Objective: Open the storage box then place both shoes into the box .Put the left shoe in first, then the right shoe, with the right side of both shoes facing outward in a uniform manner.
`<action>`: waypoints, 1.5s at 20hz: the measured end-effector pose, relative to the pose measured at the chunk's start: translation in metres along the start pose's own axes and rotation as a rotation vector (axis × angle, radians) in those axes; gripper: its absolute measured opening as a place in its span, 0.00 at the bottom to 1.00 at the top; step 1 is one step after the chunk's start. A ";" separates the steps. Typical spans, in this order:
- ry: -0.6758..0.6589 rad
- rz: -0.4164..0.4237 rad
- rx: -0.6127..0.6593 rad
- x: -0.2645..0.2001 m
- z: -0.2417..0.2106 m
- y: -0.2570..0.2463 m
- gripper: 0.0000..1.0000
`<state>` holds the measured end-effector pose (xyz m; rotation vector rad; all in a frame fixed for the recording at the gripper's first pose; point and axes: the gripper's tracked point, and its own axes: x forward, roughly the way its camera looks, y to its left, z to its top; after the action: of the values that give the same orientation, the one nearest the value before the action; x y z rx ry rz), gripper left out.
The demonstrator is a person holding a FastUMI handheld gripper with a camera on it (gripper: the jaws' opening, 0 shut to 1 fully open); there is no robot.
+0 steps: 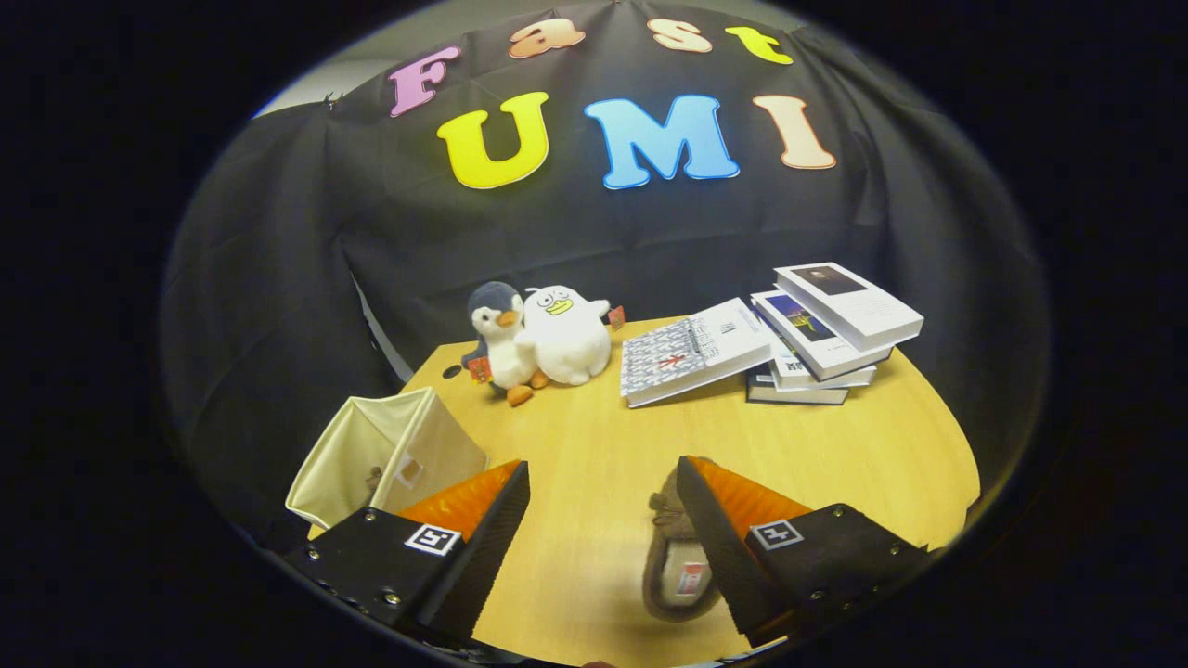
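Hand-held gripper (603, 520) nearest, fingers spread wide, gripping nothing, above wooden bench (575, 445). Brown moccasin shoe (673, 557) just inside the right finger, partly hidden by it; long axis running away from the camera, toe apparently far, opening near. Cream fabric storage box (390, 455) beside the left finger, already open, mouth tilted toward the camera. Likely next: centre fingers across the shoe's sides, then close. Plush penguins (538, 339) and books (789, 339) beyond.
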<state>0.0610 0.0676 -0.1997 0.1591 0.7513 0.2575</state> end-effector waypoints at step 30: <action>0.369 -0.199 0.006 0.060 -0.139 -0.113 0.01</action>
<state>0.0261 -0.0160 -0.3655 0.0407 1.1266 0.0942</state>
